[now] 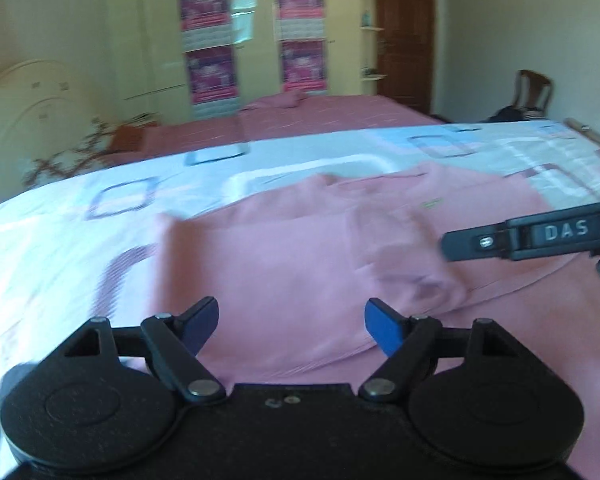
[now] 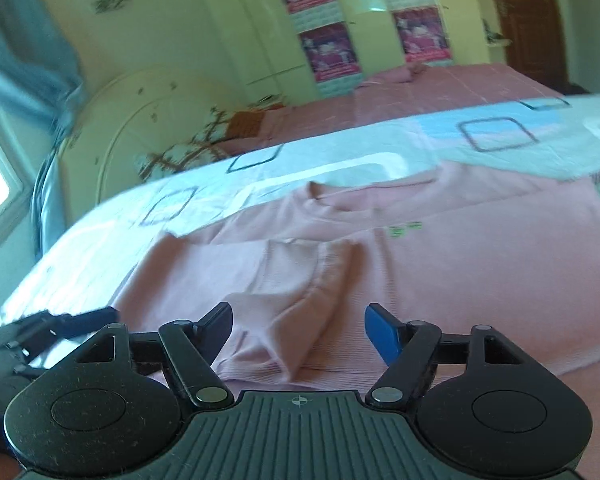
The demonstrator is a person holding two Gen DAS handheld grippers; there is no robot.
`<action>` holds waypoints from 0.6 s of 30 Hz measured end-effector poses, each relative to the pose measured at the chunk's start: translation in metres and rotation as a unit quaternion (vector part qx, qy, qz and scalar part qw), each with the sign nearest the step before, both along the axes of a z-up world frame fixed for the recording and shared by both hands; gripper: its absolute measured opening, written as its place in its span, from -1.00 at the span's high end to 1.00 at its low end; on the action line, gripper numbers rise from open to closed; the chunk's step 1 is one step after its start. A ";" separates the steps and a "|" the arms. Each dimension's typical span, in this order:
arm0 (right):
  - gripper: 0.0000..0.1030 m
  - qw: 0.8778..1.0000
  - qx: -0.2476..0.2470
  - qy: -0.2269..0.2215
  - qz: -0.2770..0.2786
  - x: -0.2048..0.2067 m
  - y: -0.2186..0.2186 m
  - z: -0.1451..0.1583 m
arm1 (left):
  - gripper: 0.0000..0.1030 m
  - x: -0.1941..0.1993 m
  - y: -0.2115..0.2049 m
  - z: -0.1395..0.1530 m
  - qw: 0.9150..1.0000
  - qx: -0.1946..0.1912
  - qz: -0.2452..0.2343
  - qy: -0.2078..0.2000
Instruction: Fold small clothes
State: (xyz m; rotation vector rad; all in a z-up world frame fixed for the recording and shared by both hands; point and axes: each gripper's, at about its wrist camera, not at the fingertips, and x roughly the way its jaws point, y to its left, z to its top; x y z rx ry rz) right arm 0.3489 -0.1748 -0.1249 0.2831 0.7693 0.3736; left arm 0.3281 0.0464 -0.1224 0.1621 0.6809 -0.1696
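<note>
A bed spread with a white sheet patterned in blue and pink squares [image 2: 100, 248] is carrying a pale pink knitted sweater [image 2: 440, 280], lying flat near its front edge so it can be folded. One sleeve [image 2: 300, 300] is lying doubled across the sweater's body, likely the first fold. The left gripper [image 1: 292, 326] and right gripper [image 2: 298, 334] are hovering over it, fingers spread, pinching nothing.

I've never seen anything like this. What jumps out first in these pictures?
A pink sweater lies spread on a patterned bedsheet, one sleeve folded across its front. Nearest each camera an open black claw with blue pads hovers over it, the left claw and the right claw, both empty. Behind stands a cupboard with magenta posters.
</note>
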 end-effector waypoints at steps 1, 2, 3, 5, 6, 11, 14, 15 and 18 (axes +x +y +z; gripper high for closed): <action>-0.40 1.000 -0.021 -0.005 0.007 0.000 0.011 -0.002 | -0.52 -0.001 0.010 -0.004 1.000 0.007 0.018 0.004; -0.40 0.999 -0.040 -0.009 0.014 0.001 0.021 -0.004 | -0.49 -0.002 0.019 -0.008 0.999 0.016 0.037 0.007; -0.40 0.998 -0.062 -0.011 0.024 0.003 0.032 -0.010 | -0.47 -0.002 0.027 -0.012 0.998 0.022 0.056 0.011; -0.40 0.995 -0.098 -0.013 0.029 0.008 0.048 -0.021 | -0.40 0.000 0.041 -0.022 0.995 0.032 0.088 0.023; -0.37 0.993 -0.113 -0.016 0.030 0.011 0.053 -0.025 | -0.38 0.000 0.048 -0.026 0.994 0.034 0.101 0.028; 0.48 0.990 -0.138 -0.013 0.023 0.027 0.063 -0.037 | -0.14 0.014 0.047 -0.036 0.992 0.053 0.114 0.008; 0.67 0.995 -0.098 -0.016 -0.004 0.032 0.047 -0.027 | 0.42 0.023 0.044 -0.037 0.992 0.059 0.114 -0.009; 0.70 0.997 -0.076 -0.018 -0.020 0.031 0.035 -0.019 | 0.53 0.023 0.043 -0.038 0.992 0.054 0.111 -0.009; 0.72 0.997 -0.040 -0.027 -0.068 0.030 -0.003 -0.004 | 0.75 0.020 0.037 -0.038 0.992 0.067 0.104 -0.019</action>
